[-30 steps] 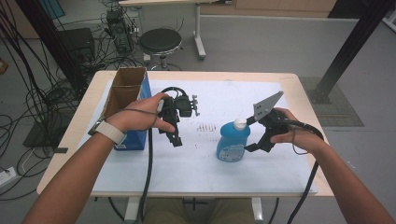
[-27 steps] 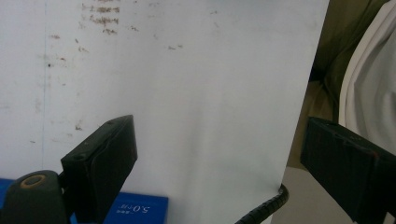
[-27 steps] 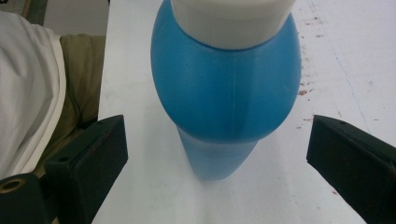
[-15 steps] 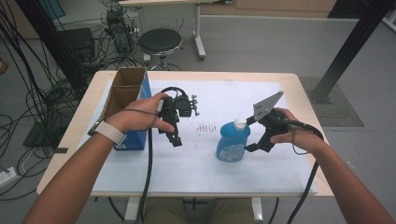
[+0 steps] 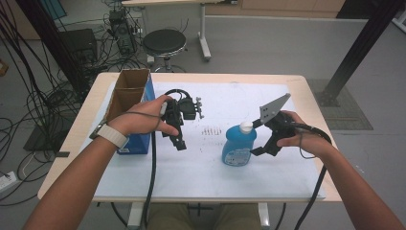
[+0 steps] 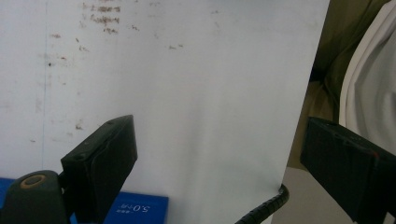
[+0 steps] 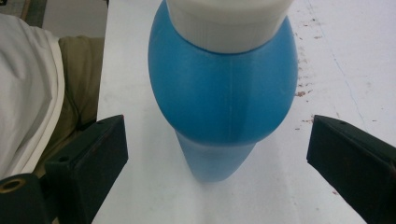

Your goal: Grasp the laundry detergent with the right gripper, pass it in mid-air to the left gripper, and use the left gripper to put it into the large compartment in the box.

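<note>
Right gripper (image 7: pixel 217 154) is spread wide w/ the blue bottle (image 7: pixel 223 88) standing upright between its jaws, not touching afaict. Bottle's got a white cap (image 5: pixel 246 126) and sits on the white sheet (image 5: pixel 215 167), right of center. Left gripper (image 6: pixel 219 163) is wide open too, nothing in it, beside the blue cardboard box (image 5: pixel 130 112).

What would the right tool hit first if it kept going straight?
Probably the blue bottle: it stands dead ahead between the open jaws of the right tool, nothing in between, though the remaining gap is hard to judge.
</note>
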`<move>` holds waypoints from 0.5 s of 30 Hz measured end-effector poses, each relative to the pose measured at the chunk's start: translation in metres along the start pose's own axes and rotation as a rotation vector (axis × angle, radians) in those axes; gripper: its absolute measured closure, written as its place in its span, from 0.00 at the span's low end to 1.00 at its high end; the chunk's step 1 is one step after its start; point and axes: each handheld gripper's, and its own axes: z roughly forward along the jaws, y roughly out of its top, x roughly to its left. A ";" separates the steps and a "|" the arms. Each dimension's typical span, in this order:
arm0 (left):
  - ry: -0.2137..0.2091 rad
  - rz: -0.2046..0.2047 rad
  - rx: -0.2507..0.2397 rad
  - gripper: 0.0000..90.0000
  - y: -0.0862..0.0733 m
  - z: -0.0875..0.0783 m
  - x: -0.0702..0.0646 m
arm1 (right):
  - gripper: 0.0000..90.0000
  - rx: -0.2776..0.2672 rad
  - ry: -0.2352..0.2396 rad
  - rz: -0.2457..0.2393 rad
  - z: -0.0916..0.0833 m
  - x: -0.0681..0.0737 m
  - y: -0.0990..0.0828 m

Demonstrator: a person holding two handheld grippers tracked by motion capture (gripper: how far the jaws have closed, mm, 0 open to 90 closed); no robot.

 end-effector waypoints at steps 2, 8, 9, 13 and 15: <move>-0.001 0.001 0.000 0.13 0.000 0.000 0.000 | 0.06 0.000 0.000 0.001 0.000 0.000 0.000; 0.000 0.000 0.000 0.13 0.000 0.000 0.000 | 0.06 0.001 0.001 0.005 0.001 0.000 -0.001; -0.001 0.000 0.000 0.13 0.000 0.000 0.000 | 0.06 0.001 0.001 0.005 0.001 0.000 -0.001; 0.000 -0.001 -0.002 0.13 0.000 0.000 0.001 | 0.06 -0.001 0.000 0.005 0.000 -0.001 -0.001; -0.001 -0.001 -0.001 0.13 0.000 0.000 0.001 | 0.06 -0.002 0.001 0.005 0.000 -0.001 -0.001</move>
